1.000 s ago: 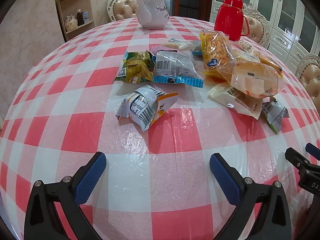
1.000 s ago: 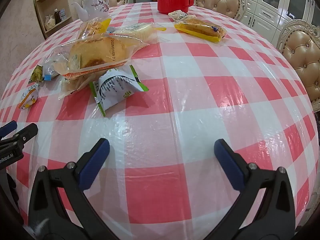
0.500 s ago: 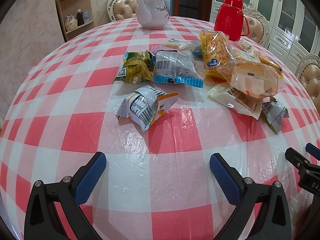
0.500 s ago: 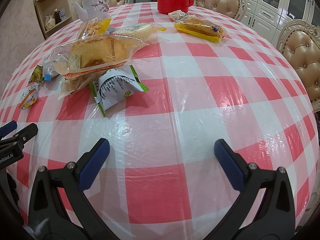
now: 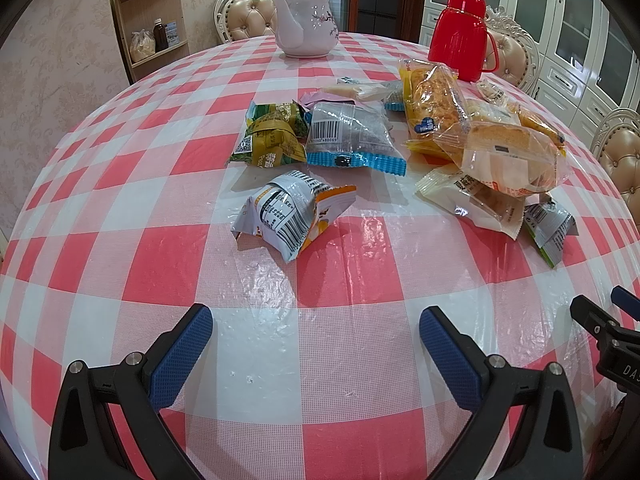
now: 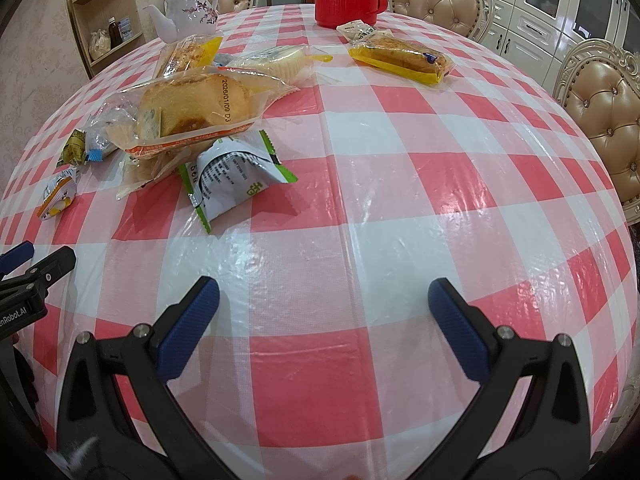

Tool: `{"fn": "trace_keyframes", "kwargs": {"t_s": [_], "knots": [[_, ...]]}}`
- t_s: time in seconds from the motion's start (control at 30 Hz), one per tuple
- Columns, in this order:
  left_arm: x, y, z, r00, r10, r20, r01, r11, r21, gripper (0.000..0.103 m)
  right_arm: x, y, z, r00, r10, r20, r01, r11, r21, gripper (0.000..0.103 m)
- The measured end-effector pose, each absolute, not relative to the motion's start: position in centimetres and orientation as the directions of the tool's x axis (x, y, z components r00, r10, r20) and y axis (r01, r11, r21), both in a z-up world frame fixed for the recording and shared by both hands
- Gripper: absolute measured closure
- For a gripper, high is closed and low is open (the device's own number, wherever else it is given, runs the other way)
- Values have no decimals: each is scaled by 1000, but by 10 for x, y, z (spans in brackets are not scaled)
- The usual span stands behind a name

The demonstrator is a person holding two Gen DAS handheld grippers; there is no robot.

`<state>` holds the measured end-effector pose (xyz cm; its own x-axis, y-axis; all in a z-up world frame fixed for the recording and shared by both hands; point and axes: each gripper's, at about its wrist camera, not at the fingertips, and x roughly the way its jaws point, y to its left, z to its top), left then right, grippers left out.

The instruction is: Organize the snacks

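Observation:
Several snack packets lie on a red-and-white checked table. In the left wrist view a silver-orange packet (image 5: pixel 294 212) lies nearest, with a green-yellow packet (image 5: pixel 272 136), a blue-edged packet (image 5: pixel 352 136), and clear bread bags (image 5: pixel 508 158) behind. My left gripper (image 5: pixel 316 334) is open and empty, short of the silver-orange packet. In the right wrist view a silver-green packet (image 6: pixel 236 176) lies by a bread bag (image 6: pixel 196 106), and a yellow bread packet (image 6: pixel 400 58) lies farther off. My right gripper (image 6: pixel 324 304) is open and empty over bare cloth.
A white teapot (image 5: pixel 306 26) and a red thermos (image 5: pixel 462 34) stand at the far side of the table (image 5: pixel 120 220). Padded chairs (image 6: pixel 600 108) ring the table. A wooden shelf (image 5: pixel 150 28) stands by the wall at left. Cabinets line the right.

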<state>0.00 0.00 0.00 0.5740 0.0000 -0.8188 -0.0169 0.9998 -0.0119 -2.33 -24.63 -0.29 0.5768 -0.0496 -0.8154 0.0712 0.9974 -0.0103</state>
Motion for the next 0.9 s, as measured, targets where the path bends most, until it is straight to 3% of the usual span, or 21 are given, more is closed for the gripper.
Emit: {"fn": "trace_keyframes", "kwargs": {"t_s": [0.1,0.2,0.33,0.7,0.8,0.9], "knots": [[0,0,0,574,0,-819,-17,1000,-12,0,-23,-246,-3,578,-40,-815,59,998,-8,0],[0,0,0,574,-1,-819,-16,1000,-12,0,-19,-246,-2,554,39,-832,-75,997,-4,0],[2,1,1,552,-15,-834,7,1000,-13,0,-14,-252,4,562,152,-813,-129,987,96,0],[-23,-7,2,549,-40,-835,53,998,-13,0,45,-210,3,580,133,-803,-261,965,-29,2],[-22,-16,4,545,-65,-836,77,997,-28,0,44,-206,1,576,162,-801,-296,955,-20,18],[-16,-29,5,538,-105,-836,100,993,-60,0,33,-215,4,598,176,-782,-289,957,-6,50]]}}
